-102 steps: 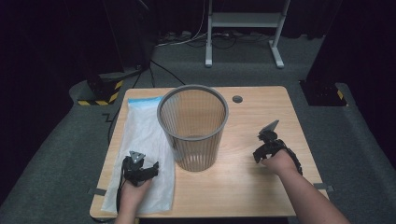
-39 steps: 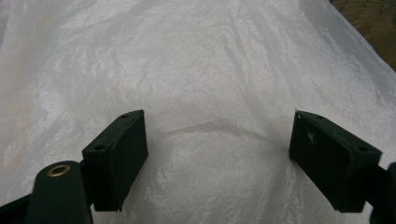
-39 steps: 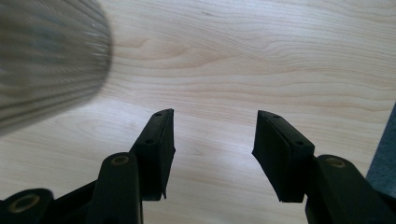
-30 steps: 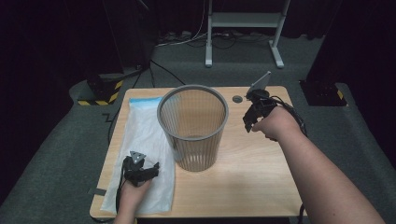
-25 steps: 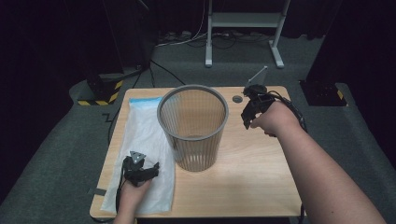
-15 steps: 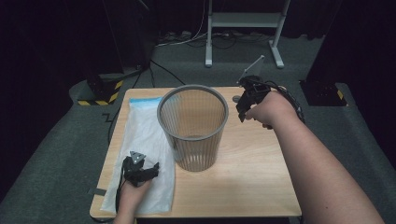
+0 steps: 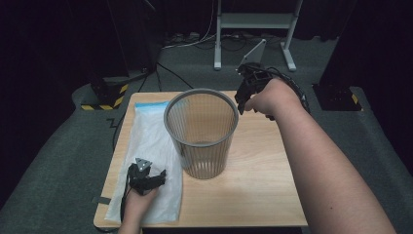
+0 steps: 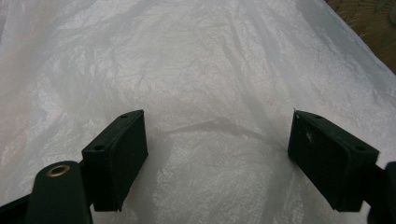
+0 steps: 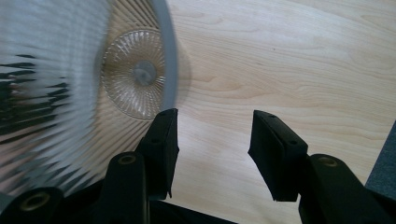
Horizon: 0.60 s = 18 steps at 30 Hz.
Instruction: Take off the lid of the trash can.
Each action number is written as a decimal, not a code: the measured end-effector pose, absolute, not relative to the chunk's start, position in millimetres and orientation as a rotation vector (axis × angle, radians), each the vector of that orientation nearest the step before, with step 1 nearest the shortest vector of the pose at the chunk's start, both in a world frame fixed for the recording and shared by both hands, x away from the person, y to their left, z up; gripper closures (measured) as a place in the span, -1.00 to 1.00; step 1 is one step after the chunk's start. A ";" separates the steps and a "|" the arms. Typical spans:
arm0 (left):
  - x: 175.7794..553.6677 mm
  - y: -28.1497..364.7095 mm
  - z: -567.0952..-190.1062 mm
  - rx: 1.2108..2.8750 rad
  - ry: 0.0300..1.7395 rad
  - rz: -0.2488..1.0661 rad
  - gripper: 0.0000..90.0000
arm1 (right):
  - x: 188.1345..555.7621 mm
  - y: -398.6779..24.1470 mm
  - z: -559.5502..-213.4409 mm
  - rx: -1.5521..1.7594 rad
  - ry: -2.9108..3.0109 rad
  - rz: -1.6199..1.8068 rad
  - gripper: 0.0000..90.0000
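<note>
- No brand, label or writing can be read anywhere; the blue strip along the far edge of the plastic bag point(image 7: 148, 141) is seen, but any print on it is too small to make out.
- The wire mesh bin point(image 7: 201, 131) is seen upright near the middle of the wooden table point(image 7: 258, 180), its left side just beside or touching the bag's right edge; which of the two cannot be told.
- The bag is spread flat along the table's left side, from the far edge to the near edge.
- The left gripper point(image 7: 152, 179) is held low over the near part of the bag. In the left gripper view point(image 8: 215, 158) its jaws are spread wide, with crinkled white plastic between them and nothing clamped; whether the tips touch the film cannot be told.
- The right gripper point(image 7: 242, 100) is held just beyond the bin's far right rim, above the table. In the right gripper view point(image 9: 212, 147) the jaws are about half open, with bare wood between them and nothing held.
- In that view the bin's rim and ribbed base point(image 9: 135, 74) are blurred and cut off at the left.
- The left hand point(image 7: 136, 207) is cut off at the bottom edge of the high view.
- The floor and stands behind the table are lost in darkness.
</note>
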<state>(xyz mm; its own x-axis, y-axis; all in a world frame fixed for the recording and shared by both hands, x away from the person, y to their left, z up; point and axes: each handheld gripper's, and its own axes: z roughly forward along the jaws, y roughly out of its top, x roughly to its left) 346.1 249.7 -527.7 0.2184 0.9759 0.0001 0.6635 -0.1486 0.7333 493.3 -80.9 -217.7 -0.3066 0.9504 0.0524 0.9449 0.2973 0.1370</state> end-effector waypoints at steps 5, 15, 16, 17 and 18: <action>346.1 249.7 -527.6 1.888 1.511 0.659 -0.56 | 494.2 -67.5 -221.9 1.821 2.529 0.200 0.15; 346.1 249.8 -527.6 1.889 1.510 0.659 -0.56 | 499.2 -58.0 -231.4 1.847 2.534 0.208 0.18; 346.1 249.8 -527.6 1.888 1.510 0.659 -0.56 | 500.0 -58.0 -232.6 1.839 2.536 0.215 0.18; 346.2 249.8 -527.6 1.889 1.510 0.659 -0.56 | 500.2 -57.6 -232.7 1.837 2.531 0.218 0.20; 346.2 249.8 -527.6 1.889 1.509 0.659 -0.56 | 500.6 -57.9 -233.2 1.809 2.530 0.233 0.23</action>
